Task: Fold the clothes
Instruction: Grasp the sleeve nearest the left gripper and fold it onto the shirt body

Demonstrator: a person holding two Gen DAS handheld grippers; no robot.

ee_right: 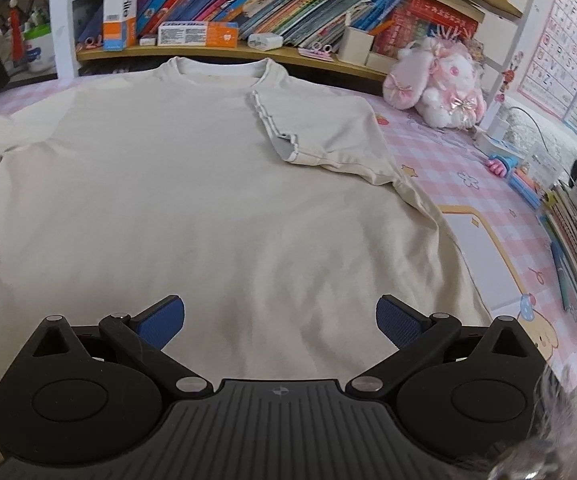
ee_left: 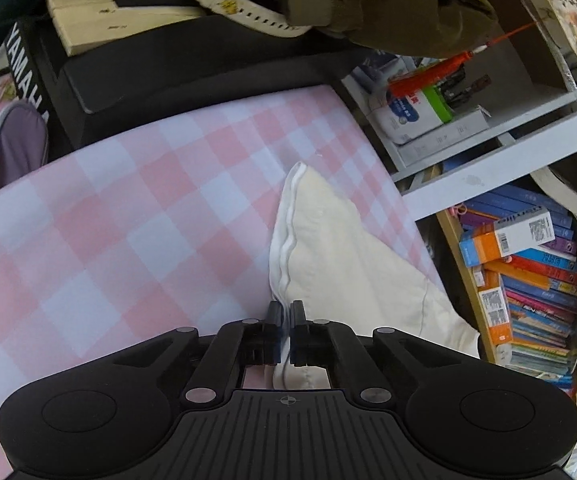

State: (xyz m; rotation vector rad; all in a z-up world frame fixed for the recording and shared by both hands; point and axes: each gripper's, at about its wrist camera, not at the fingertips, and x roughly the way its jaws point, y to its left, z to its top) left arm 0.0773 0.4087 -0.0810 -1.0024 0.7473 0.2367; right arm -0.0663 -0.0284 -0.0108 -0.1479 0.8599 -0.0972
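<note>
My left gripper [ee_left: 286, 312] pinches the sleeve hem [ee_left: 284, 248] to carry it inward. Right gripper [ee_right: 280, 320] hangs spread above the shirt [ee_right: 192, 184], flat mid-bed [ee_right: 488, 168]; right sleeve [ee_right: 320, 128] already folded, collar at the far edge.

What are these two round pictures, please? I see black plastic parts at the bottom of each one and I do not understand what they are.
The black parts are two handheld grippers; a person holds one in each hand. Each carries a camera looking along its fingers. In the left picture, the left gripper is closed on the sleeve cuff of a cream shirt. In the right picture, the right gripper is open, holding nothing, above the same cream shirt, which lies spread on a pink checked cloth. Its other sleeve is already folded inward.
</note>
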